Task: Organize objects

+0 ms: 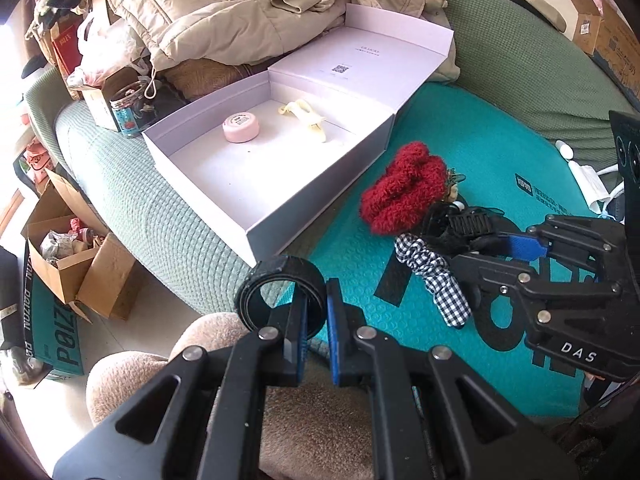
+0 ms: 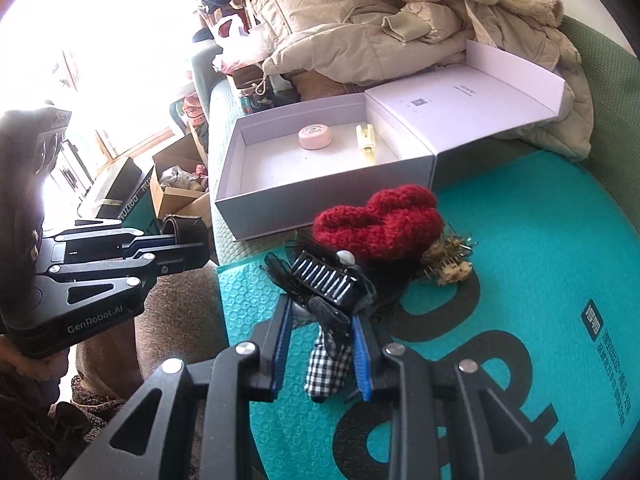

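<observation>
In the left wrist view, the left gripper (image 1: 316,332) pinches a black ring's (image 1: 280,294) wall, jaws nearly closed; ahead lies the open box (image 1: 320,184). The right gripper (image 1: 472,236) reads "DAS". In the right wrist view, the right gripper (image 2: 320,340) clamps a black comb clip (image 2: 326,284), half-hiding a checked scrunchie (image 2: 328,368); the left one reads "GenRobot.AI".

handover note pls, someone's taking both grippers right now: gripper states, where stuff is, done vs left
Left gripper: shut on a black band, held up short of the box.
Right gripper: shut on a black hair clip with checked fabric, over the teal mailer.
Done: pink round case and cream clip lie in the open white box.
Left: drop both held items in the box; then the red scrunchie and the small gold-brown piece beside it on the mailer.
</observation>
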